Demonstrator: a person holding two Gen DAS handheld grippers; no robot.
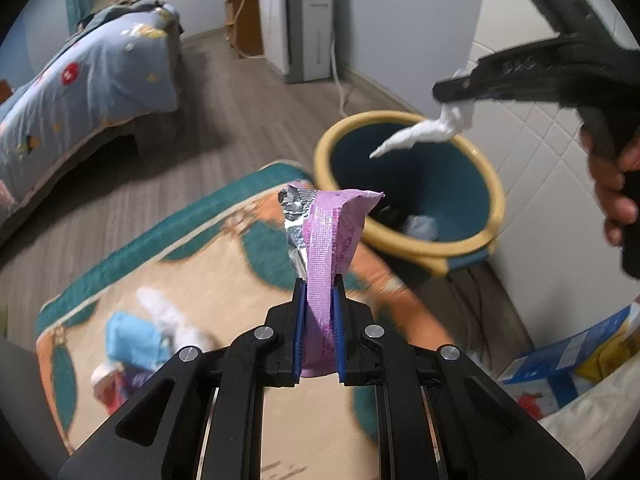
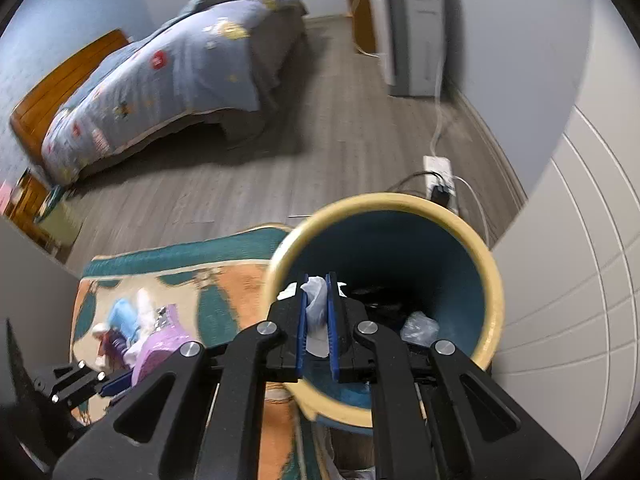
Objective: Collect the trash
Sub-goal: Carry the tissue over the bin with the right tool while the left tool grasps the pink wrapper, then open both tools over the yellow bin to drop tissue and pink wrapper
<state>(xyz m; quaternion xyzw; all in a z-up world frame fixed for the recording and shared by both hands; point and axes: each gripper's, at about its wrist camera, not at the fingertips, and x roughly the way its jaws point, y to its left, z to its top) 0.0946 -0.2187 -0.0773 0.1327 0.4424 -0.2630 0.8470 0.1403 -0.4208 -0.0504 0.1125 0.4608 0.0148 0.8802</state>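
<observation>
Left wrist view: at far left a bed with a pale blue patterned quilt (image 1: 80, 92) stands on the grey wood-plank floor (image 1: 224, 112). Nearer, on a teal, orange and cream patterned rug (image 1: 224, 248), lies a blurred heap of litter: a light blue crumpled piece (image 1: 134, 340) touching a white crumpled piece (image 1: 172, 318). At centre the left gripper (image 1: 318, 320) is clenched on a pink plastic wrapper with a silver foil lining (image 1: 328, 240); the wrapper stands upright between the blue pads, its torn top folded toward the bin and its crinkled foil showing on the left edge. Just beyond it sits a round teal wastebasket with a yellow rim (image 1: 496, 200), holding a pale crumpled scrap (image 1: 420, 228) at the bottom. Above the bin's opening the right gripper (image 1: 460, 88) pinches a twisted white tissue (image 1: 424, 128), whose pointed tail hangs down toward the rim. A blue and yellow cardboard box (image 1: 568, 356) lies at lower right.

Right wrist view: the tissue (image 2: 316, 304) is bunched and creased between the closed blue pads, directly over the bin's mouth (image 2: 492, 280).
</observation>
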